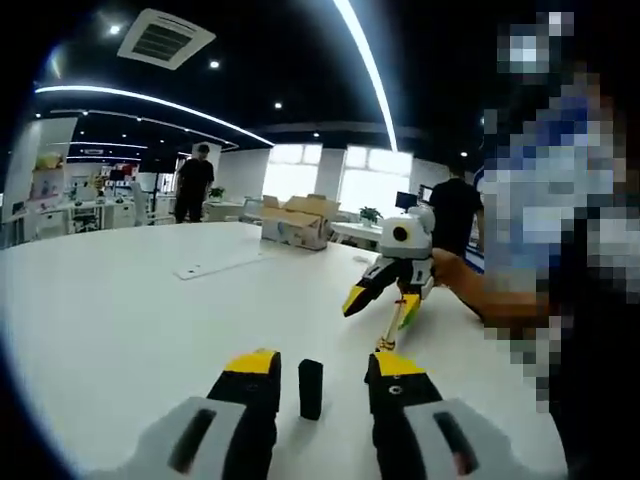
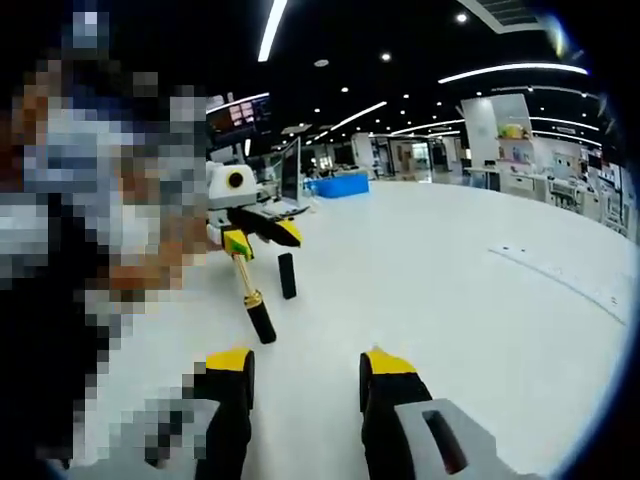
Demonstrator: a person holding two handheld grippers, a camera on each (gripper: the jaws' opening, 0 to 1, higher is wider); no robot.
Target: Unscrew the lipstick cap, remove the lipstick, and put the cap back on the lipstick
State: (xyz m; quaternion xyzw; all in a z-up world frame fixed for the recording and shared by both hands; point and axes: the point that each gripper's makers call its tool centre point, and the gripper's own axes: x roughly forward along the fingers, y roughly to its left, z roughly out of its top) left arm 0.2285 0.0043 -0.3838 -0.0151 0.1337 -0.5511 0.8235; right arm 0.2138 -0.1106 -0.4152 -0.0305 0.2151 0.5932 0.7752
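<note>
Low in the left gripper view, my left gripper has its jaws spread wide. The black cap stands upright on the white table in the gap between them, touching neither. Just right of it the lipstick runs as a thin gold rod from beside my right-hand jaw tip up toward the right gripper at centre right. In the right gripper view its long axis slants from centre left down toward me, black base nearest, just above my lower-left jaw. The right gripper's jaws are parted and empty. I judge the right gripper is nearer the base and the left nearer the cap. I cannot tell whether the lipstick lies flat.
</note>
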